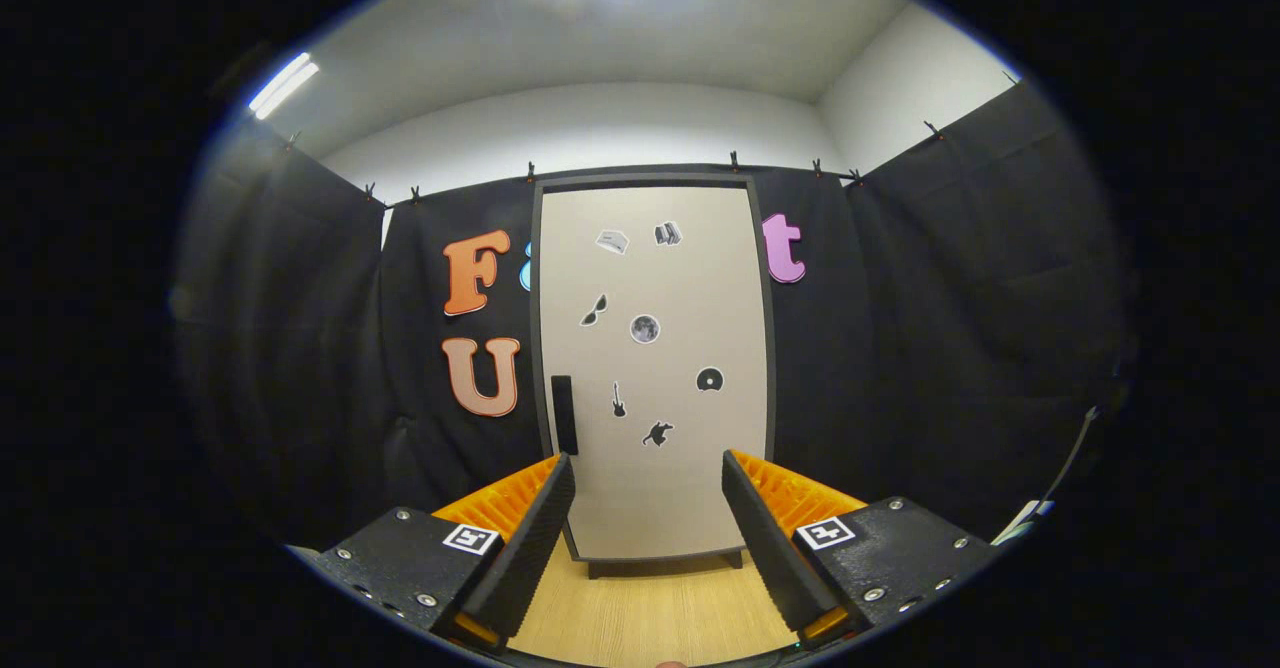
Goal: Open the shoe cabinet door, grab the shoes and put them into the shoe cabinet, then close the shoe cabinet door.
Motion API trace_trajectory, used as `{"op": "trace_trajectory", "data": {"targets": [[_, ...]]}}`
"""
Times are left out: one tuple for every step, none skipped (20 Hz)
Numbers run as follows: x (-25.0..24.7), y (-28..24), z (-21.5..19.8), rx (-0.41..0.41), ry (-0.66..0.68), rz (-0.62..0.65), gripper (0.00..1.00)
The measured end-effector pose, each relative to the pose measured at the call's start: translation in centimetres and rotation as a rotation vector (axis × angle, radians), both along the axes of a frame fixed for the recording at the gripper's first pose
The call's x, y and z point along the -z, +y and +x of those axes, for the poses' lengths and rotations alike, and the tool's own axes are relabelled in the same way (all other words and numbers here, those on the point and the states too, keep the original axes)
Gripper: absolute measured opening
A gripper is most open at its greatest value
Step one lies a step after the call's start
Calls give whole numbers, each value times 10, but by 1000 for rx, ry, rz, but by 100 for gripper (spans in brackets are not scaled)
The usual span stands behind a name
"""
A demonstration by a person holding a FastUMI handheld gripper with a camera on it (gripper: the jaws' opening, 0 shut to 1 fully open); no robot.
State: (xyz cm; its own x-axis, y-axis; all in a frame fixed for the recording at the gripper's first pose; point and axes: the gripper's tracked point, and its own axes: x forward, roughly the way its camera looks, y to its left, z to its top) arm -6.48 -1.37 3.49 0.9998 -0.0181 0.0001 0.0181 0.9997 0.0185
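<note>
We hold the gripper (648,523) with its two orange-and-black fingers (530,538) spread wide apart and nothing between them, facing the shoe cabinet (655,368) square on. The cabinet stands well ahead of the fingers, beyond a stretch of pale wooden floor (650,608), its back against the black cloth wall (900,348). Its door (690,288) is closed, a tall beige panel whose long axis runs upright, dotted with small dark stickers (645,328). What the coming move turns on, we judge, is the dark handle (564,415): a narrow upright bar on the door's left edge, low down, lying ahead of the fingers and a little left of the gap between them, just above the left fingertip as we see it. With the handle on the left, the hinges are most likely on the right (we cannot see them), so the door should swing out from the left. To take the bar we would shift leftward and forward, keeping the fingers level so that they straddle its upright length. We judge the task barely begun, with the door not yet opened.
</note>
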Motion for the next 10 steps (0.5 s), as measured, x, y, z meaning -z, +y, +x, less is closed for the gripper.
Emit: {"op": "trace_trajectory", "data": {"targets": [[1,0,0,1,-1,-1,93],[1,-2,-2,1,-2,1,93],[3,-3,-3,3,-1,1,93],[4,-4,-2,4,1,5,93],[7,-4,-2,3,6,9,93],[8,-4,-2,2,8,9,93],[8,-4,-2,1,11,8,93],[9,-5,-1,2,13,6,93],[10,-4,-1,0,12,5,93],[10,-3,0,-1,10,4,93]]}}
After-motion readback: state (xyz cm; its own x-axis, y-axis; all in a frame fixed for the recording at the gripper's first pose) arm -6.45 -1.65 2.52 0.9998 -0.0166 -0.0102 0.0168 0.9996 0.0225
